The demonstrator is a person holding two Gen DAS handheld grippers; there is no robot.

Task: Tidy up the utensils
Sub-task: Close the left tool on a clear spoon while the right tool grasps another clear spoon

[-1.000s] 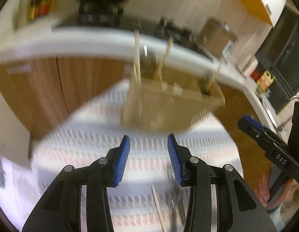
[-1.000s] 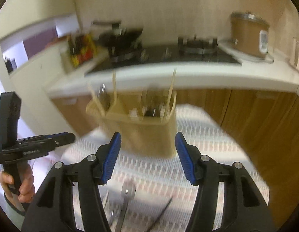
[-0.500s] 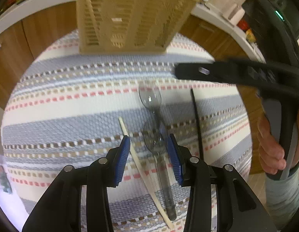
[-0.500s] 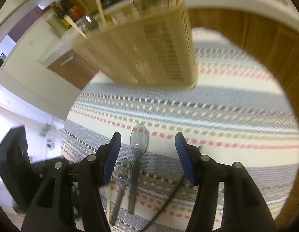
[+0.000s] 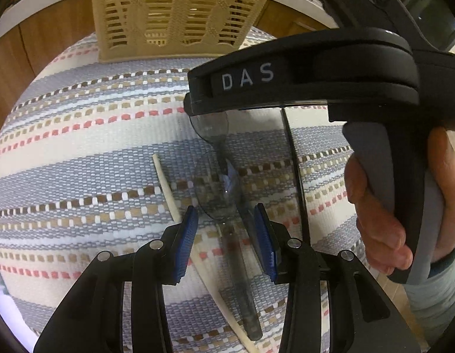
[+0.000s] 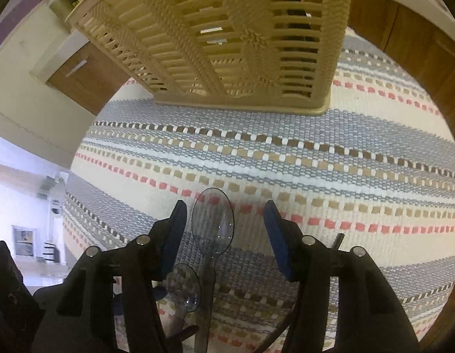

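Two clear plastic spoons lie on the striped mat (image 5: 80, 153). The nearer spoon (image 5: 218, 197) has its neck between the blue pads of my left gripper (image 5: 226, 229); the pads stand apart from it, open. A pale chopstick (image 5: 165, 185) runs just left of it and a black chopstick (image 5: 295, 170) lies to its right. The farther spoon (image 6: 212, 223) lies between the fingers of my right gripper (image 6: 224, 229), whose jaws are closing without touching it. The right gripper's black finger (image 5: 286, 82) crosses the left wrist view, covering part of that spoon's bowl.
A beige slatted utensil basket (image 6: 227, 29) stands at the mat's far edge, also in the left wrist view (image 5: 180, 11). Wooden cabinet fronts (image 6: 418, 58) rise behind it. A hand (image 5: 383, 214) grips the right tool's handle. The second spoon (image 6: 183, 288) lies by my right gripper's left finger.
Both grippers have dropped and tilted down from facing the counter to hovering over the mat. The right one came in over the farther spoon and its jaws have narrowed.
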